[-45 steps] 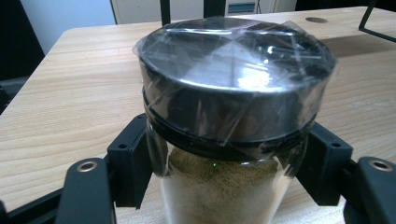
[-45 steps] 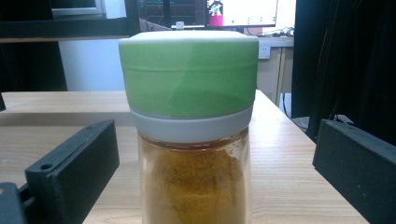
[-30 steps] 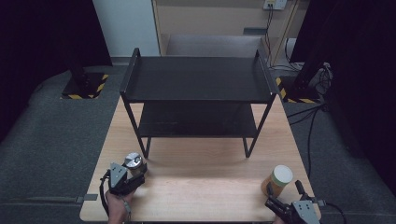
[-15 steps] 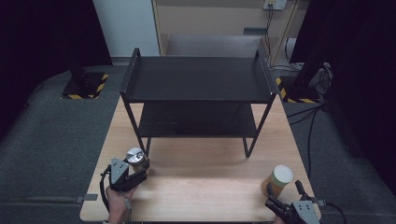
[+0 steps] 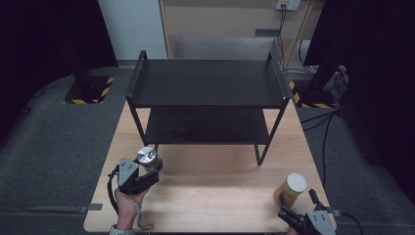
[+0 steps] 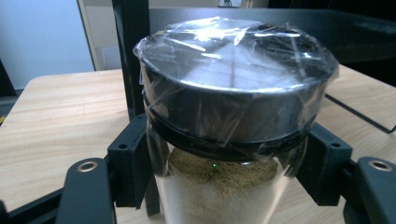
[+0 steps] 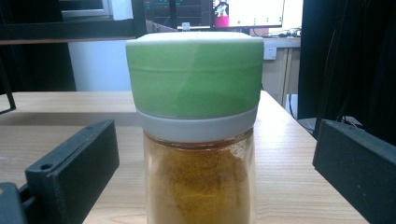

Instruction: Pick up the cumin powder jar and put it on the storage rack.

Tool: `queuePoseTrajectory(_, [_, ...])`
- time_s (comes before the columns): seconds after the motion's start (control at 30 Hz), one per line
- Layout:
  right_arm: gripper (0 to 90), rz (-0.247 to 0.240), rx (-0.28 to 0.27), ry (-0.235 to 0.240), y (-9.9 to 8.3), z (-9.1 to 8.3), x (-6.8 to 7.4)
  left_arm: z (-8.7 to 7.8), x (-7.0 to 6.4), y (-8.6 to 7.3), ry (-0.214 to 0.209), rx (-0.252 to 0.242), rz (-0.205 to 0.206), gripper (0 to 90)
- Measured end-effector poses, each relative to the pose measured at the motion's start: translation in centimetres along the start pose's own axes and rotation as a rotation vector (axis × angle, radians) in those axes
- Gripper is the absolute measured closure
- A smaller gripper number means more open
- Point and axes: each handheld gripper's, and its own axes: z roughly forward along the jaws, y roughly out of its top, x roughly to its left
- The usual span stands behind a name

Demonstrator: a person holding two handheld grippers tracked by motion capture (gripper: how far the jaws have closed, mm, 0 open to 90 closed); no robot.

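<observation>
The clear glass jar with the silver lid wrapped in plastic film [image 5: 146, 156] is clenched between the 2 black jaws of the left tongs [image 5: 149, 172] at the near left of the wooden desk [image 5: 215, 181], just in front of the left leg of the black metal 2-tier shelf rack [image 5: 208, 83]. In the left gripper view the jar [image 6: 233, 112] is seen gripped just below its lid, on the glass, probably because the narrower neck gives a firmer hold than the slippery film. It is held upright, which keeps the pale powder inside level.

At the near right of the desk, the clear glass jar of orange-brown spice with the green-and-white cap [image 5: 291, 188] is stood upright. The right tongs [image 5: 293, 211] are released: in the right gripper view the jaws are set wide on either side of this jar [image 7: 198, 140] without touching it, apparently lined up for a grasp on the glass body.

Both rack tiers are bare, so they are judged to be the likely destination.
</observation>
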Motion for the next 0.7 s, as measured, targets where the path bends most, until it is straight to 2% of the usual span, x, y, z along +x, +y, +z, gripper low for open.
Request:
queuePoseTrajectory(0.27, [0.7,0.006,-0.005,0.001,-0.1,0.0,-0.1,0.6,-0.8,1.8,-0.014,-0.032,0.002,29.7])
queuePoseTrajectory(0.5, [0.6,-0.001,-0.006,0.007,-0.1,-0.1,-0.1,1.3,-1.6,3.9,-0.017,-0.033,0.021,29.7])
queuePoseTrajectory(0.7, [0.7,0.0,-0.009,0.009,-0.2,-0.1,-0.2,1.6,-2.3,5.2,-0.015,-0.05,0.021,29.7])
